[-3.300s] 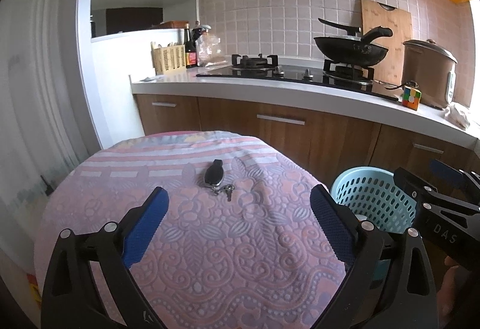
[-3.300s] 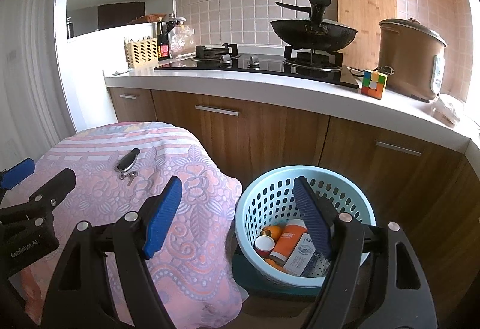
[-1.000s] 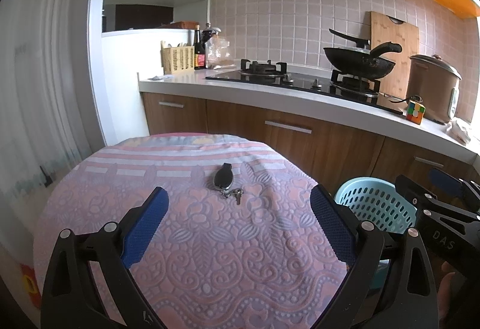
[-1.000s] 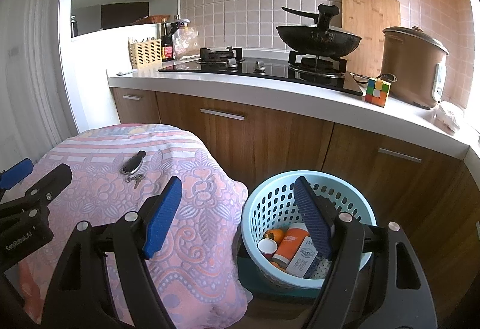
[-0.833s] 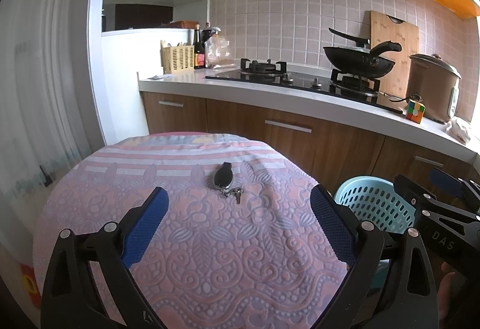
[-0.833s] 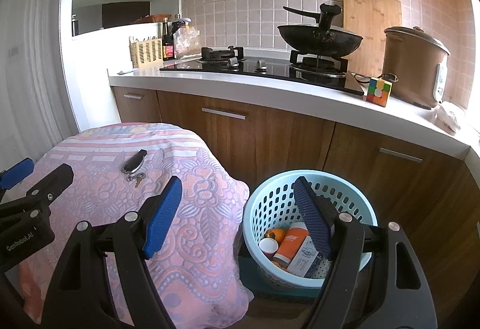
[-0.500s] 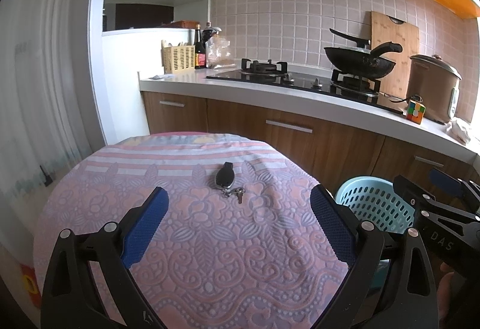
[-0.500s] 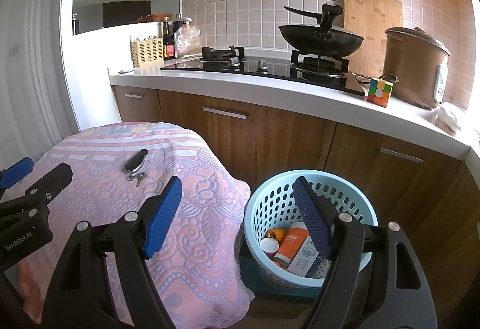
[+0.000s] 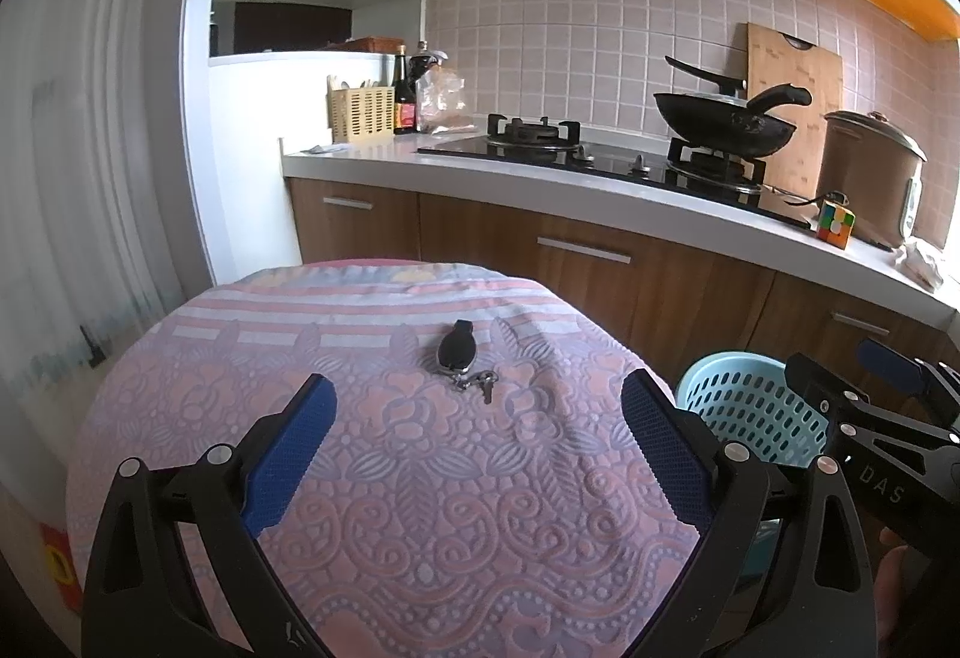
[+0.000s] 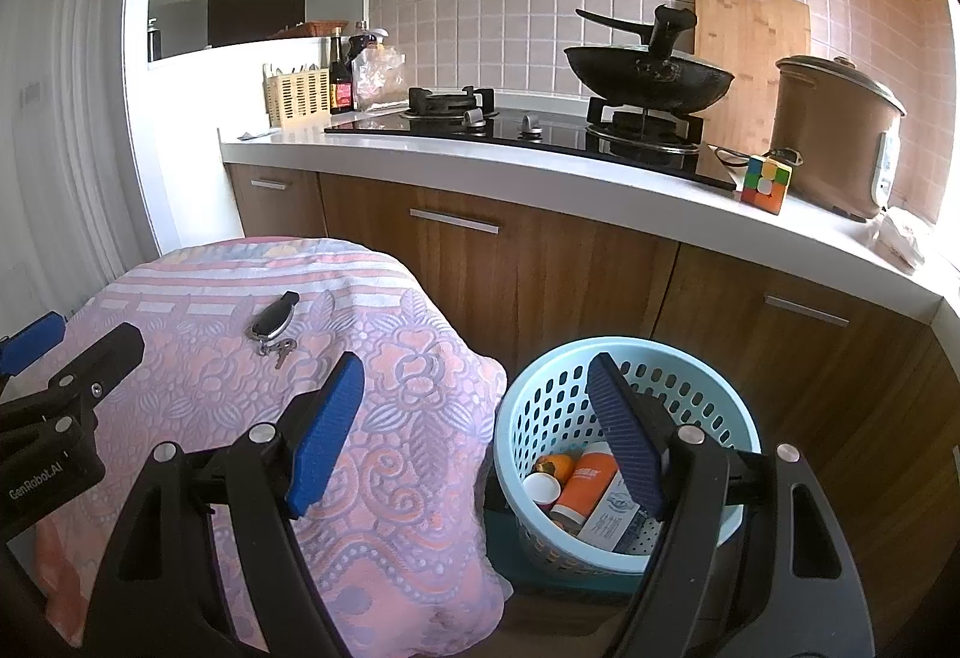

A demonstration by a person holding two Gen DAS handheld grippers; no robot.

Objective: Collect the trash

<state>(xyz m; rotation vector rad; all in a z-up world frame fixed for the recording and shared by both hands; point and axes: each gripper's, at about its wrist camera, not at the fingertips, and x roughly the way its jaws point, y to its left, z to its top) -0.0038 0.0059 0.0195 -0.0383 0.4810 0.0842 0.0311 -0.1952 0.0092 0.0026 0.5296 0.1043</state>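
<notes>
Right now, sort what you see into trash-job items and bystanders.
Job items:
- blue basket
- orange bottle, white carton and white cap inside it
- left tongs and right tongs, both open, empty

Bystanders:
- car key on the tablecloth
- wok
- puzzle cube
- rice cooker

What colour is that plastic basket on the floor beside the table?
Light blue, with a perforated wall. The basket shows best in the right wrist view, holding the collected trash.

Both wrist views face the kitchen counter [image 9: 600,190], sharing table [image 9: 390,478] and basket [image 10: 540,394].
</notes>
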